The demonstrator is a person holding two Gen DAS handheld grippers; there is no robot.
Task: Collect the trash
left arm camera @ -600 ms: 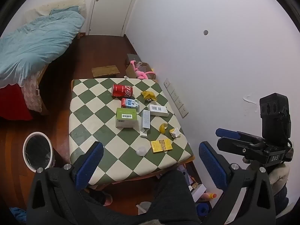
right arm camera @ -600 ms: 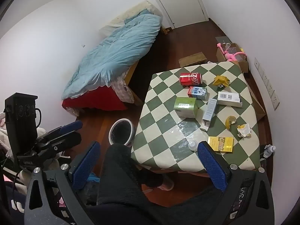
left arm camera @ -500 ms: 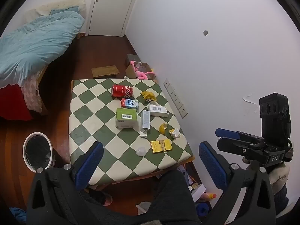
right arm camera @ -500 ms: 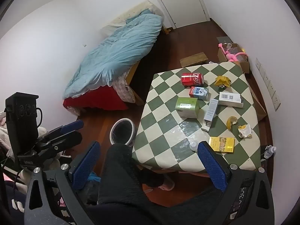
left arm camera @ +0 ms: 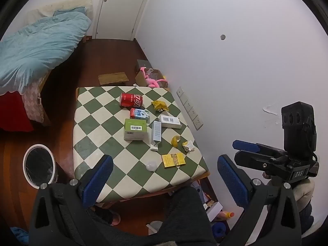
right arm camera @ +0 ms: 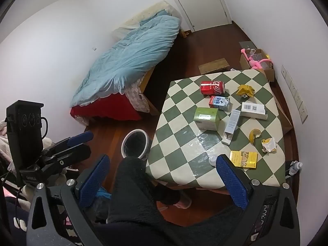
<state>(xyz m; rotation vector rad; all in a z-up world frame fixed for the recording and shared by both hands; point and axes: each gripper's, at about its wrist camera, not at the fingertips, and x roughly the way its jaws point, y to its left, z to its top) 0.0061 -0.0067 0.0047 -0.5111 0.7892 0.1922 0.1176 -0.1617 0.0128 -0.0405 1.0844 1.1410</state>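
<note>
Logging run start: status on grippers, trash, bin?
Left gripper and right gripper open, empty, above the floor. Red soda can, boxes, wrappers on checkered table. White-rimmed bin beside table, path unobstructed.

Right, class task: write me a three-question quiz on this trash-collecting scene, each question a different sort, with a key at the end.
1. True or false: the red can stands upright on the checkered table.
2. Multiple choice: where is the white-rimmed bin?
A. on the table
B. on the floor beside the table
C. on the bed
3. Short answer: is the left gripper or the right gripper holding anything between its fingers?

Key
1. False; it lies on its side.
2. B
3. No; both are open and empty, short of the trash.
</note>
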